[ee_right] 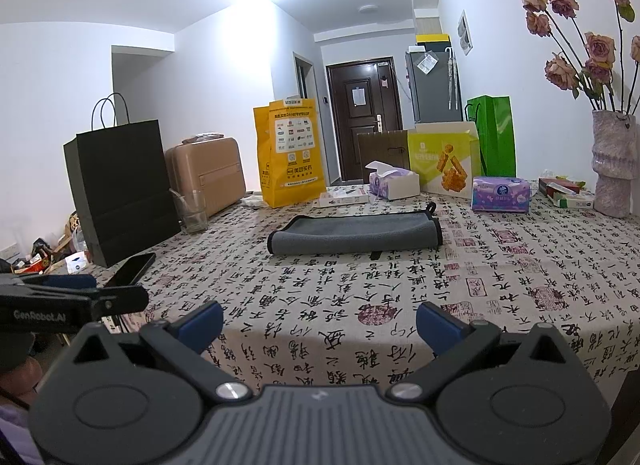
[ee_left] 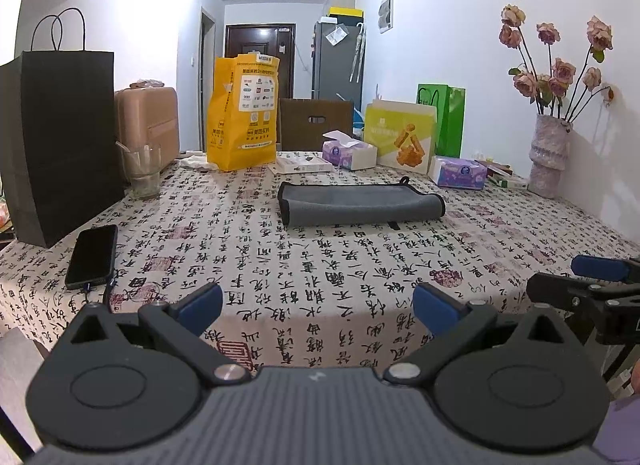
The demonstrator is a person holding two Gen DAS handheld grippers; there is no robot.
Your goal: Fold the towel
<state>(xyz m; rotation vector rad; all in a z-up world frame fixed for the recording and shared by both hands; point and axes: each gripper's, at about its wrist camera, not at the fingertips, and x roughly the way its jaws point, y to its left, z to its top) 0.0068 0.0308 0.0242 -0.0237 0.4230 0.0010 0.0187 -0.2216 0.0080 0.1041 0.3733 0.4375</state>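
Left wrist view. The left gripper [ee_left: 318, 301] hangs over the near edge of the worktop [ee_left: 360, 265] with its jaws spread wide and nothing between them; the blue pads [ee_left: 204, 301] are bare. The towel [ee_left: 360, 205] lies well ahead of the gripper, slightly to its right, flat on the cloth. It appears folded over on itself: a soft grey pile fabric with a dark bound edge, rounded at its right end, and a small hanging loop at the far corner. Judged from this, the gripper is held back and apart to leave a clear approach to the towel's near edge. A phone [ee_left: 92, 257] lies ahead to the left, beside a black paper bag [ee_left: 60, 137], both clear of the towel. The right gripper [ee_left: 588, 285] shows at the right margin, level with this one.

Right wrist view. The right gripper [ee_right: 320, 325] is likewise spread wide and holds nothing, poised above the worktop's near edge. The towel [ee_right: 352, 235] sits well ahead, almost straight on, its rolled fold facing the gripper. The tablecloth is a printed weave covered in black calligraphy, smooth, likely to let the towel slide. A drinking glass [ee_right: 192, 209] stands ahead to the left, well apart from the towel. The left gripper [ee_right: 80, 301] enters from the left margin.
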